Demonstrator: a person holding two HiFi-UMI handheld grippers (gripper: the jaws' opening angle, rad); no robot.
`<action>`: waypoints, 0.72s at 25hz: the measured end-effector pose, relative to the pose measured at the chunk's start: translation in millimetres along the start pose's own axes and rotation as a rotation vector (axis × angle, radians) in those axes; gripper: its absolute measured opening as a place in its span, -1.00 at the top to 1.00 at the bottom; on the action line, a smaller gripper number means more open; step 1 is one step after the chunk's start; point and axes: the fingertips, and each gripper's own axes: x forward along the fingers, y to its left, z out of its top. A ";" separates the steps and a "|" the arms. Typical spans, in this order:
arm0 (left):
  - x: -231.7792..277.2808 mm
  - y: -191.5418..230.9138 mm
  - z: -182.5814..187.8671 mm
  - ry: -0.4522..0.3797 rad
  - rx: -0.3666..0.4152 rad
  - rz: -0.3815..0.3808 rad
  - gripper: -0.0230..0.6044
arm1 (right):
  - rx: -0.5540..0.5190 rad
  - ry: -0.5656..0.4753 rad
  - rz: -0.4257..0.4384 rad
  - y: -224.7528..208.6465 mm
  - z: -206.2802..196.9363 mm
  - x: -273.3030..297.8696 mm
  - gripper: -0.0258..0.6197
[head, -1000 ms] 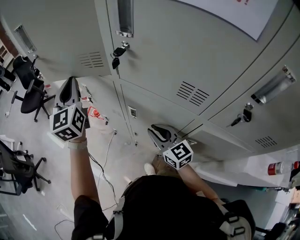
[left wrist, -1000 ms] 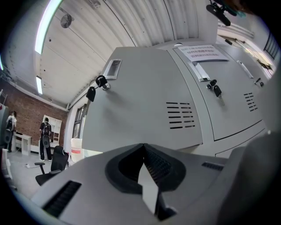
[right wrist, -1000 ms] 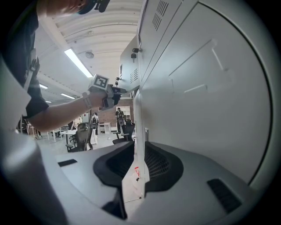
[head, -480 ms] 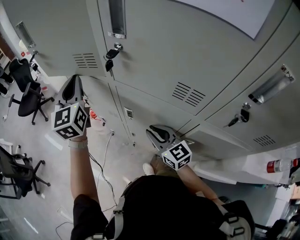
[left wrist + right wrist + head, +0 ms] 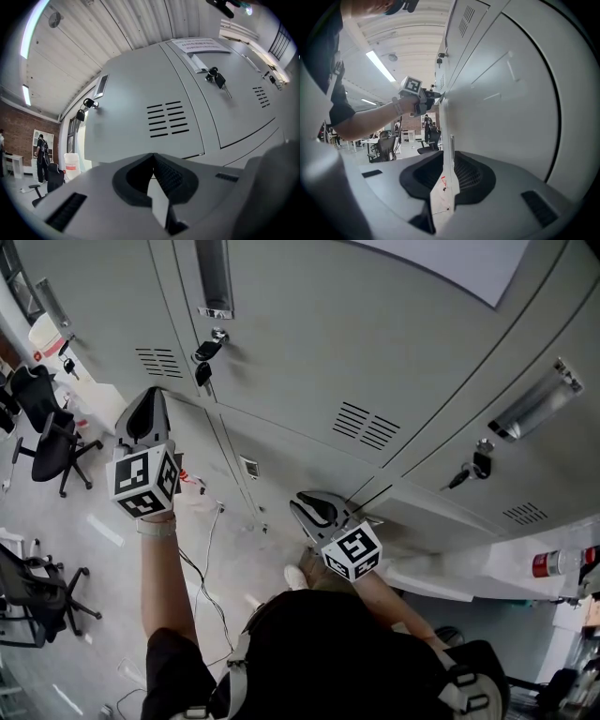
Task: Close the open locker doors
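Note:
A row of grey lockers point(image 5: 375, 343) fills the head view. My left gripper point(image 5: 154, 394) is at the lower edge of a vented upper door point(image 5: 112, 324), its jaws together with nothing between them. In the left gripper view that vented door point(image 5: 140, 122) stands right in front of the left gripper point(image 5: 152, 156). My right gripper point(image 5: 298, 504) is low down, shut on the thin edge of a lower locker door point(image 5: 501, 93), which runs between its pads point(image 5: 464, 173). The right gripper view also shows the left gripper point(image 5: 427, 97) farther along the locker row.
Keys hang in the locks point(image 5: 205, 350) point(image 5: 478, 465) of shut doors. Black office chairs point(image 5: 47, 432) point(image 5: 28, 592) and a cable point(image 5: 202, 559) are on the floor at left. A white ledge point(image 5: 441, 582) and a bottle point(image 5: 553, 563) lie at right. A person point(image 5: 43, 150) stands far off.
My left gripper has shifted slightly toward the locker row, staying at the vented door. The right gripper has kept its place on the door edge.

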 end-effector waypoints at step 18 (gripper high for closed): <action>6.7 -23.8 3.2 0.024 0.159 -0.036 0.90 | 0.009 -0.001 -0.024 2.7 -3.8 -7.2 0.67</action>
